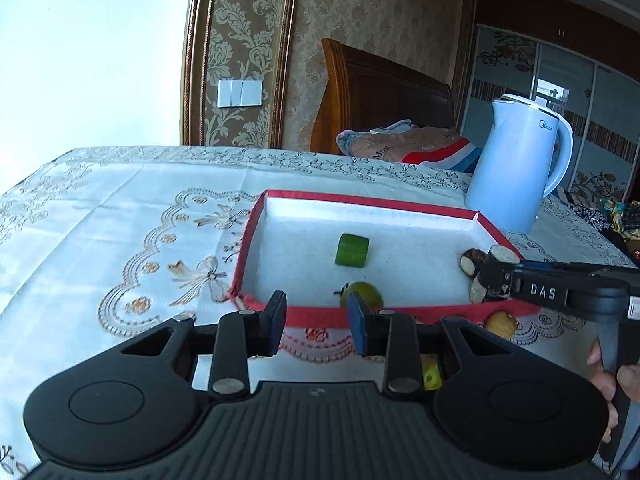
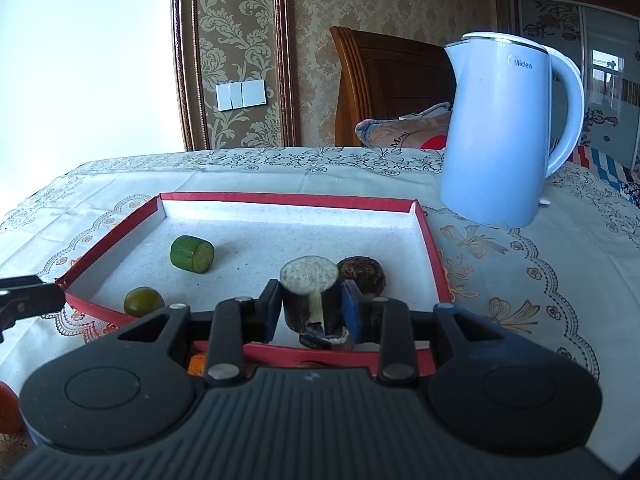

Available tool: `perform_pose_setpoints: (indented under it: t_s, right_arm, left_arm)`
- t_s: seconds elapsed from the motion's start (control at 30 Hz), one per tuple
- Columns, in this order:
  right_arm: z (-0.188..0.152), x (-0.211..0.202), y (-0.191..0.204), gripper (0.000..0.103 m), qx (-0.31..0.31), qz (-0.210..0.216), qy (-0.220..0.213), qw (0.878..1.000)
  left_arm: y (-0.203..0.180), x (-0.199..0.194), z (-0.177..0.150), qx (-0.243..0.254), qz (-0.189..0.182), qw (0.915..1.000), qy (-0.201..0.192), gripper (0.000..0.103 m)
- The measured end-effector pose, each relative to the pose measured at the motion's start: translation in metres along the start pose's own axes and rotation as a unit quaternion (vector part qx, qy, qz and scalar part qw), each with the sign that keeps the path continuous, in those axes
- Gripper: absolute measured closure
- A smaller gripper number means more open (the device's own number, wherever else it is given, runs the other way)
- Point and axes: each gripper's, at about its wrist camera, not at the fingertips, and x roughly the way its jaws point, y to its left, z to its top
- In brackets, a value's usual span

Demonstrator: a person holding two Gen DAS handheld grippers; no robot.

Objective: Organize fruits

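A red-rimmed box (image 1: 360, 199) (image 2: 280, 199) with a white floor holds a green cylinder piece (image 1: 352, 250) (image 2: 192, 254), a round green fruit (image 1: 362, 294) (image 2: 143, 300) and a dark brown piece (image 1: 468, 262) (image 2: 362, 274). My right gripper (image 2: 311, 304) (image 1: 494, 276) is shut on a dark-skinned piece with a pale cut top (image 2: 308, 276) (image 1: 502, 256), low over the box's near right corner. My left gripper (image 1: 316, 316) (image 2: 28, 300) sits just outside the box's near left wall. Its jaws are drawn in narrow with nothing between them.
A pale blue kettle (image 1: 516, 164) (image 2: 500, 132) stands on the embroidered tablecloth (image 1: 120, 220) behind the box's right side. Outside the near wall lie a yellow-brown fruit (image 1: 500, 324), a yellow-green piece (image 1: 431, 376) and an orange piece (image 2: 197, 364). A hand (image 1: 604, 380) grips the right tool's handle.
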Motion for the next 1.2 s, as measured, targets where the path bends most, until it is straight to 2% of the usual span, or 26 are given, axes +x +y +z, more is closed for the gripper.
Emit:
perform_pose_setpoints:
  t_s: [0.13,0.27,0.33,0.37,0.4,0.57,0.7,0.9,0.93,1.0,1.2]
  right_arm:
    - [-0.002,-0.002,0.001,0.072,-0.002,-0.001,-0.003,1.000]
    - [-0.004,-0.004,0.001,0.072,-0.001,0.001,-0.003,1.000]
    - [-0.004,-0.004,0.002,0.072,-0.002,0.003,-0.003,1.000]
    - [-0.004,-0.004,0.002,0.072,-0.002,0.003,-0.003,1.000]
    - [-0.004,-0.004,0.003,0.072,-0.003,0.004,-0.003,1.000]
    - [-0.006,-0.005,0.003,0.072,-0.005,0.003,-0.004,1.000]
    - [-0.006,-0.006,0.003,0.072,-0.005,0.004,-0.005,1.000]
    - [-0.007,-0.006,0.004,0.072,-0.006,0.004,-0.005,1.000]
    - [-0.007,-0.006,0.004,0.072,-0.006,0.004,-0.005,1.000]
    - [-0.007,-0.007,0.003,0.072,-0.005,0.005,-0.005,1.000]
    - [-0.008,-0.007,0.005,0.072,-0.009,0.005,-0.006,1.000]
  left_arm:
    - [0.017,-0.013,-0.018,-0.009,0.003,0.9998,0.020,0.070]
    - [0.035,-0.030,-0.033,-0.024,0.030,0.9991,0.016,0.070]
    - [0.043,-0.036,-0.039,-0.029,0.039,0.9987,0.012,0.065]
    - [0.045,-0.038,-0.041,-0.032,0.040,0.9985,0.017,0.057]
    - [0.048,-0.040,-0.044,-0.035,0.035,0.9986,0.020,0.052]
    - [0.053,-0.053,-0.055,-0.053,0.007,0.9986,0.006,0.046]
    - [0.046,-0.053,-0.061,-0.045,-0.010,0.9988,0.016,0.040]
    - [0.033,-0.040,-0.064,-0.020,0.024,0.9988,0.038,0.041]
    - [0.032,-0.037,-0.064,-0.015,0.031,0.9986,0.040,0.045]
    - [0.029,-0.035,-0.065,0.001,0.040,0.9984,0.041,0.063]
    - [0.024,-0.034,-0.063,0.010,0.051,0.9979,0.040,0.063]
